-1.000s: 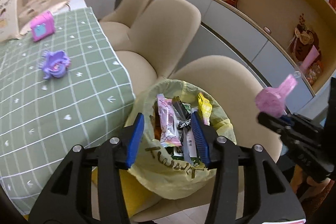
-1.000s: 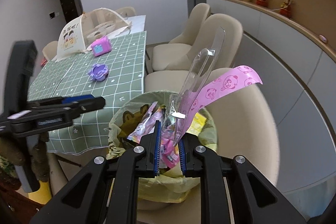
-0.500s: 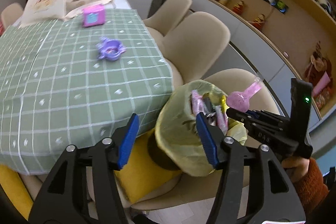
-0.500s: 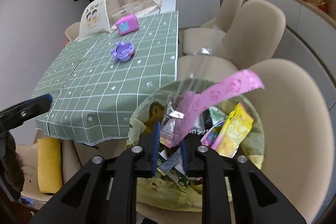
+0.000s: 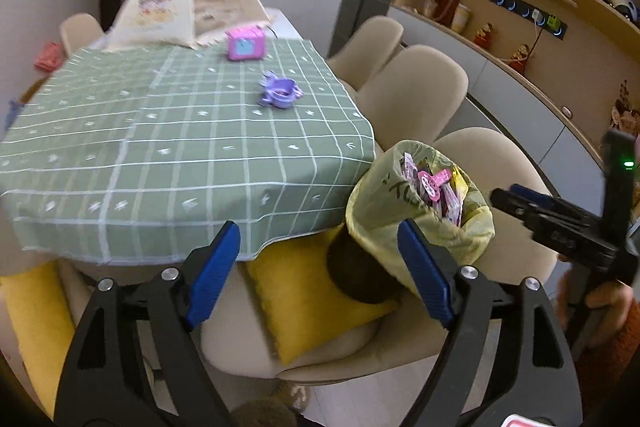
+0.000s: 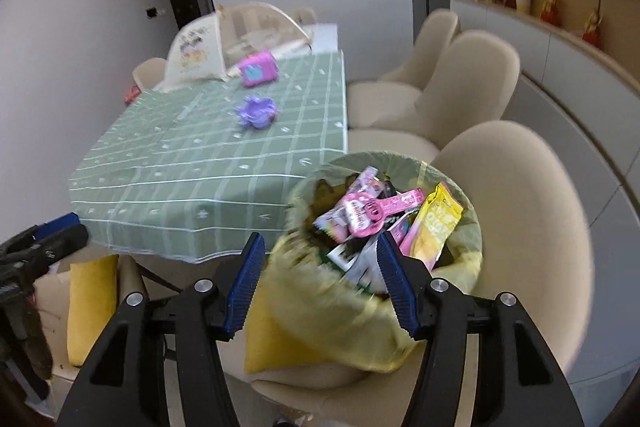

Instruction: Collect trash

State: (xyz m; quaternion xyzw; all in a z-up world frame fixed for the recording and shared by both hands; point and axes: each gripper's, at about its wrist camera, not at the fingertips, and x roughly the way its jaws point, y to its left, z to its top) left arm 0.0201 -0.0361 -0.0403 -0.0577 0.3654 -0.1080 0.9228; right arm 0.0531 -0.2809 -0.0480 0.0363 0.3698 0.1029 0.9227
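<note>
Nearest, the right gripper (image 6: 320,279) hangs just above the bin (image 6: 384,291), its jaws opening wide with nothing between the pads; the pink panda wrapper (image 6: 376,209) lies on top of the other wrappers inside, so the drop appears done; the bin sits on a beige chair (image 6: 520,211) beside the table, probably to keep it within reach. The left gripper (image 5: 316,271), jaws also opening and empty, faces the green checked tablecloth (image 5: 180,155); farther off stand a purple toy (image 5: 278,93) and a pink box (image 5: 245,44), seemingly not trash.
</note>
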